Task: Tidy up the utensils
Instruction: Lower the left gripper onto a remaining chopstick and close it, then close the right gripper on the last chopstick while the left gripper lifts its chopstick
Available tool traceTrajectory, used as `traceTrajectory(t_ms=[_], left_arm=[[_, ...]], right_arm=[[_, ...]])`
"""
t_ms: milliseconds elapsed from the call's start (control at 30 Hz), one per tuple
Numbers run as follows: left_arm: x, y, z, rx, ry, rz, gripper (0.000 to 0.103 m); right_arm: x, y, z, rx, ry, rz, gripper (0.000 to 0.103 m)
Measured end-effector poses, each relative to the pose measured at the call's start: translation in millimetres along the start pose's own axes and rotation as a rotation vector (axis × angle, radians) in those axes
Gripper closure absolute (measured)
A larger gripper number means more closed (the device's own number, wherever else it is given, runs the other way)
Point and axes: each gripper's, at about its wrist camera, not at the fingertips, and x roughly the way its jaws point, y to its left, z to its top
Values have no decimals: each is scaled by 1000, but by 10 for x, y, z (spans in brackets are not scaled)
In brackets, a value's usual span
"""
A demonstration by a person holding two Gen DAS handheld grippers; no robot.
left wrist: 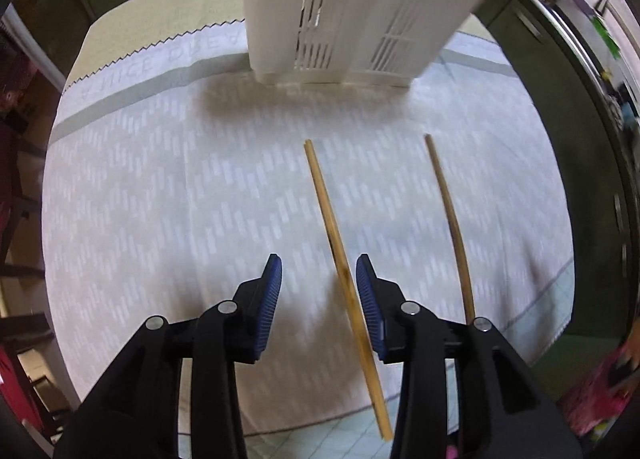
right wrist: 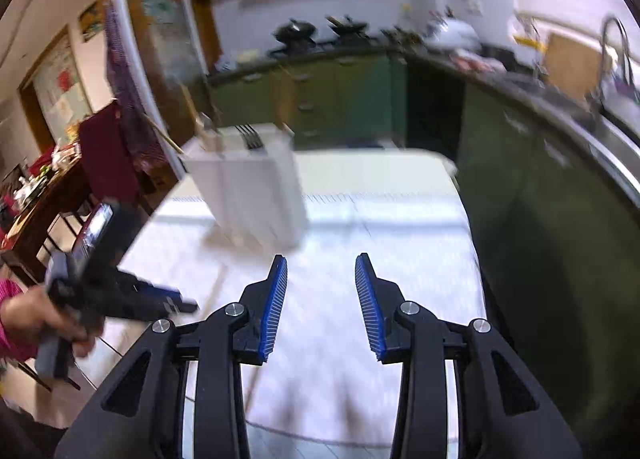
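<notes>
My left gripper [left wrist: 319,271] stands with its ribbed blue pads [left wrist: 269,307] spread wide and nothing clamped between them. A slender wooden chopstick [left wrist: 340,247] lies on the cloth and runs up between the fingers, passing just beside the right-hand pad; I cannot tell whether it touches. A second chopstick [left wrist: 450,219], equally thin and pale brown, lies off to the right, apart from the first and roughly parallel. Both rest on a white tablecloth [left wrist: 180,199] woven with small dashed marks, a grey band and a zigzag edge at its far side. Beyond the sticks stands the white plastic utensil holder [left wrist: 348,7], boxy, smooth-walled, with narrow slotted vents low on its faces. My right gripper [right wrist: 321,271] is likewise parted, its blue ridged pads [right wrist: 274,307] holding nothing, hovering above the cloth [right wrist: 380,219]. From that side the holder [right wrist: 256,195] looks blurred, with dark fork tines [right wrist: 250,137] and some pale handles poking from its top. At the left of that view my hand [right wrist: 36,319] grips the black body of the other tool [right wrist: 112,287].
</notes>
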Motion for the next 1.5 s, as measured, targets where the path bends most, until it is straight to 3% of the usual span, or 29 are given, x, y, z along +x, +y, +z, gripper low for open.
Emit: traceTrajectory(t_ms=[167, 467, 633, 833, 967, 1100, 1500], left_arm=[[154, -90, 133, -35, 18, 16, 66], [303, -298, 304, -39, 36, 94, 69], [314, -329, 330, -44, 51, 83, 95], [275, -273, 276, -43, 43, 57, 96], [102, -87, 170, -33, 5, 36, 96], [-137, 0, 101, -12, -56, 19, 96], [-765, 215, -168, 36, -238, -35, 96]], right_arm=[[-2, -339, -303, 76, 30, -25, 67], [-74, -481, -289, 91, 25, -14, 63], [-47, -412, -259, 83, 37, -5, 63], [182, -185, -256, 29, 123, 19, 59], [513, 23, -246, -1, 238, 85, 59], [841, 229, -238, -34, 328, 92, 59], [1629, 715, -257, -101, 508, 27, 61]])
